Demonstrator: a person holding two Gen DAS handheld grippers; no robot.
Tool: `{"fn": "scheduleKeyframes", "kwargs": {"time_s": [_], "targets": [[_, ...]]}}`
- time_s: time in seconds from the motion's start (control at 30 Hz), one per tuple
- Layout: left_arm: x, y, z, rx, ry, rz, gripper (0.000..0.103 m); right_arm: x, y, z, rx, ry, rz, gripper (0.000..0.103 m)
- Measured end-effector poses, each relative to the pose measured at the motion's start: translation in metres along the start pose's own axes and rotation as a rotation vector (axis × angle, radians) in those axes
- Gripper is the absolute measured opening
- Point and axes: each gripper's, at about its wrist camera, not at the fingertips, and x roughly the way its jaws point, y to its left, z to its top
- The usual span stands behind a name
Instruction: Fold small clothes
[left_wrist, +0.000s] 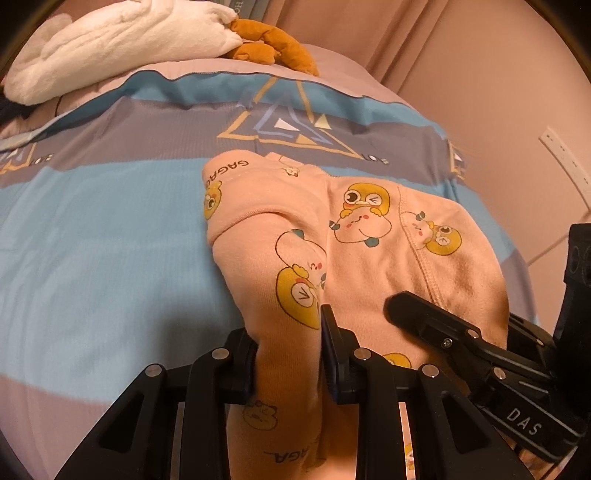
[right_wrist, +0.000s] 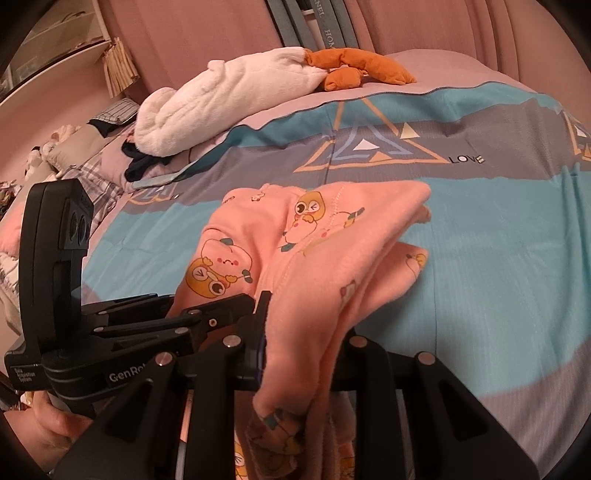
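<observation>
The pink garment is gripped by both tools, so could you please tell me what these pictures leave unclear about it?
- Left wrist view: the pink garment runs off the bottom edge; the left tool covers the gripped hem.
- Right wrist view: the right tool and bunched folds hide the layers underneath.
- Both views: the garment's type and its underside on the bedspread cannot be made out.

The small garment (left_wrist: 369, 236) is peach-pink, printed with yellow cartoon chicks, pale pink blobs with teal feet, and dark lettering near one edge. The bed cover (left_wrist: 110, 221) beneath it runs in bands of sky blue, grey and dusty pink, with gold-outlined triangles. At the far end lie a white fluffy plush (right_wrist: 229, 99) with orange limbs (right_wrist: 354, 66), and both grippers are black.
</observation>
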Motion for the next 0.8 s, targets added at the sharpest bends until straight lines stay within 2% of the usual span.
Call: {"fn": "scheduleKeyframes", "kwargs": {"time_s": [0.13, 0.3, 0.57, 0.8], "targets": [[-0.014, 0.000, -0.023, -0.016, 0.019, -0.016, 0.027, -0.018, 0.008, -0.021, -0.004, 0.015, 0.013, 0.024], [-0.036, -0.011, -0.050, -0.003, 0.023, -0.003, 0.027, -0.039, 0.022, -0.048, -0.022, 0.037, 0.024, 0.024], [-0.076, -0.017, -0.090, -0.031, -0.028, 0.015, 0.027, -0.075, 0.052, -0.075, -0.072, 0.030, 0.050, 0.024], [-0.108, -0.008, -0.127, -0.074, -0.032, 0.052, 0.027, -0.090, 0.086, -0.101, -0.124, 0.043, 0.092, 0.024]]}}
